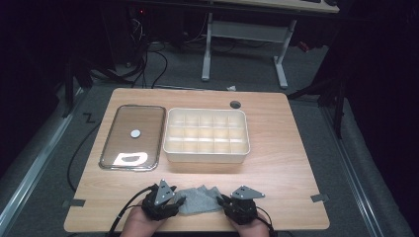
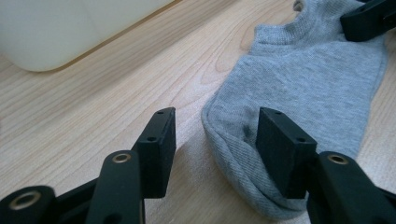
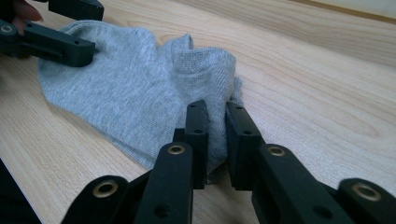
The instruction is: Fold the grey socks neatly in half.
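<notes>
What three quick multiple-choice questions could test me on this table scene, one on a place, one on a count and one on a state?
1. Where does the grey sock lie?
A. inside the white divided box
B. on the table's near edge, between the two grippers
C. on the clear lid

2. How many rows of compartments does the white divided box have?
A. one
B. three
C. five

3. How does the right gripper stand?
A. shut on a fold of the sock
B. wide open above the box
C. resting on the lid

Answers: 1 B, the high view shows the sock on the wooden table between both grippers. 2 B, three rows run across the box. 3 A, its fingers pinch sock fabric, while the left gripper stands open around the sock's other end.
</notes>
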### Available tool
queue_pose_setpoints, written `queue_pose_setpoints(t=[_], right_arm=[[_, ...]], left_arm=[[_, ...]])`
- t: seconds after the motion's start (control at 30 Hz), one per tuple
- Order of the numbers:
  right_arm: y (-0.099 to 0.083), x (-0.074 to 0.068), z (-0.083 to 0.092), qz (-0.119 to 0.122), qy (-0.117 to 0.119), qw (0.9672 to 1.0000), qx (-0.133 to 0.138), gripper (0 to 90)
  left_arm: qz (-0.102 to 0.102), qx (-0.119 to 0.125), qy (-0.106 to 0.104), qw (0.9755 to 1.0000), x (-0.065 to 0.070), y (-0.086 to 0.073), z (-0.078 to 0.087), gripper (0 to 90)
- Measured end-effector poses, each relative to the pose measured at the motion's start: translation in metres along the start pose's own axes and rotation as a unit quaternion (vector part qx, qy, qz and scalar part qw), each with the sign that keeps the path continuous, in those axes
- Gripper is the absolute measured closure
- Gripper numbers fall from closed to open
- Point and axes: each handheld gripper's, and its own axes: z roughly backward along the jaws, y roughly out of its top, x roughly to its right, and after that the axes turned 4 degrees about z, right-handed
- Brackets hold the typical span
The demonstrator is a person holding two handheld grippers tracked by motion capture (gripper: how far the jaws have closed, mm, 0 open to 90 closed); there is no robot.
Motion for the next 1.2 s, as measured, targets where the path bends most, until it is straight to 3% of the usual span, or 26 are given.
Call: queue_pose_setpoints(t=[0.07,0.1,0.13,0.17,0.2,0.23,0.3,0.37,0.43,0.6,0.73,0.8,0.9,0.93,1.0,1.07,1.1,1.13,1.2], right_arm=[[0.000,-0.001,0.000,0.002,-0.001,1.0000,0.001,81.8],[0.000,0.000,0.000,0.004,0.001,1.0000,0.001,81.7],[0.000,0.000,0.000,0.002,0.002,1.0000,0.001,81.7],[0.000,0.000,0.000,0.003,0.002,1.0000,0.001,81.7],[0.000,0.000,0.000,0.003,0.002,1.0000,0.001,81.7],[0.000,0.000,0.000,0.003,0.001,1.0000,0.002,81.7],[0.000,-0.001,0.000,0.002,-0.001,1.0000,0.002,81.7],[0.000,0.000,0.001,0.000,-0.001,1.0000,0.003,81.7],[-0.001,0.001,0.001,-0.002,-0.001,1.0000,0.007,81.8],[-0.001,0.002,0.008,-0.013,0.001,0.9995,0.027,82.5],[0.004,0.002,0.020,-0.013,0.010,0.9975,0.069,83.6],[0.010,0.000,0.029,-0.008,0.014,0.9947,0.101,84.9],[0.012,-0.002,0.031,-0.003,0.007,0.9938,0.111,85.3],[0.012,-0.001,0.032,-0.003,0.004,0.9939,0.110,85.4],[0.010,0.002,0.032,-0.006,-0.002,0.9940,0.109,85.4],[0.008,0.006,0.035,-0.007,-0.013,0.9938,0.110,85.4],[0.008,0.007,0.036,-0.009,-0.015,0.9938,0.110,85.4],[0.007,0.009,0.037,-0.009,-0.018,0.9936,0.111,85.4],[0.006,0.011,0.038,-0.008,-0.028,0.9935,0.110,85.3]], left_arm=[[0.005,0.011,-0.008,0.9999,0.005,0.009,0.005,49.6],[0.021,0.041,-0.040,0.9981,0.012,0.021,0.009,51.7],[0.021,0.041,-0.040,0.9981,0.012,0.021,0.009,59.6],[0.016,0.049,-0.053,0.9973,0.023,0.033,0.007,68.4],[0.016,0.049,-0.053,0.9973,0.023,0.033,0.007,76.5],[0.004,0.039,-0.043,0.9983,0.029,0.038,0.002,76.5],[0.002,0.011,-0.047,0.9989,0.035,0.043,-0.013,82.8],[0.003,-0.019,-0.041,0.9990,0.039,0.044,-0.029,83.2],[0.001,-0.031,-0.029,0.9991,0.041,0.041,-0.036,83.5],[0.007,-0.026,-0.026,0.9993,0.043,0.040,-0.039,83.1],[-0.001,-0.018,-0.020,0.9996,0.049,0.043,-0.045,82.3],[-0.015,-0.013,-0.018,0.9996,0.058,0.048,-0.053,80.3],[-0.020,-0.014,-0.018,0.9996,0.061,0.052,-0.056,78.3],[-0.017,-0.015,-0.021,0.9995,0.060,0.053,-0.057,75.1],[0.011,0.000,-0.038,0.9992,0.053,0.055,-0.050,66.0],[0.056,0.036,-0.051,0.9965,0.037,0.055,-0.034,64.4],[0.081,0.048,-0.057,0.9940,0.029,0.053,-0.027,61.6],[0.097,0.047,-0.062,0.9923,0.020,0.050,-0.020,58.7],[0.108,0.033,-0.070,0.9911,0.010,0.041,-0.013,54.5]])
